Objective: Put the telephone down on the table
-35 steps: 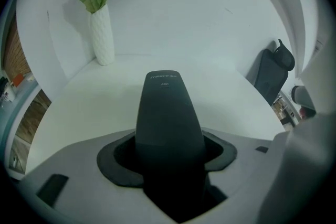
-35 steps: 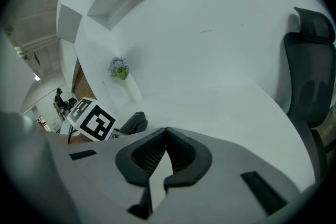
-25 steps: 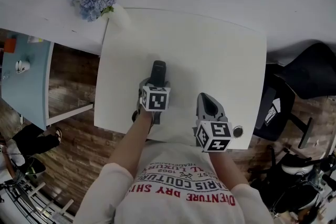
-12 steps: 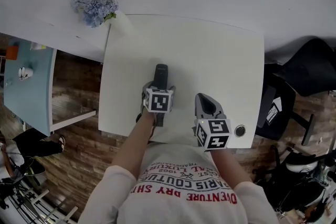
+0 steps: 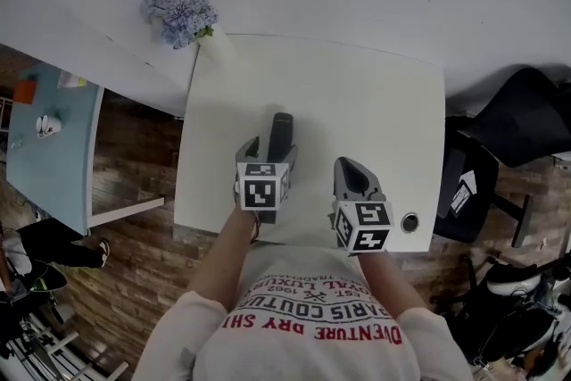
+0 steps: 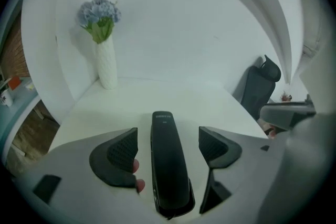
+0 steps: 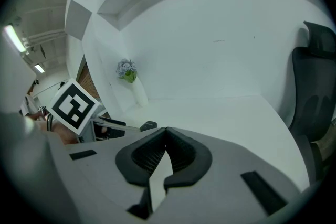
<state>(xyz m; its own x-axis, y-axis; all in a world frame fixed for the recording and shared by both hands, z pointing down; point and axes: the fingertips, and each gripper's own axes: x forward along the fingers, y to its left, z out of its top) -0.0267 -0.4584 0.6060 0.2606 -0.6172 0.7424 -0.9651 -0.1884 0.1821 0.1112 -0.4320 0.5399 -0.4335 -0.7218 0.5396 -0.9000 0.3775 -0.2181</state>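
Note:
The black telephone handset (image 6: 168, 160) lies flat on the white table (image 5: 375, 103), its far end pointing away from me. My left gripper (image 6: 168, 147) straddles it. The jaws are opening, and a gap shows between each pad and the handset's sides. From the head view the telephone (image 5: 281, 138) sticks out beyond the left gripper (image 5: 268, 165). My right gripper (image 5: 354, 178) rests near the table's front edge, right of the telephone. Its jaws are shut with nothing between them (image 7: 165, 152).
A white vase with blue flowers (image 5: 183, 18) stands at the table's far left corner. A round grommet (image 5: 409, 222) sits at the front right corner. A black office chair (image 5: 522, 125) stands to the right, a light blue table (image 5: 53, 147) to the left.
The left gripper has drawn back toward me along the handset, so more of the telephone shows beyond it. The right gripper has stayed where it was.

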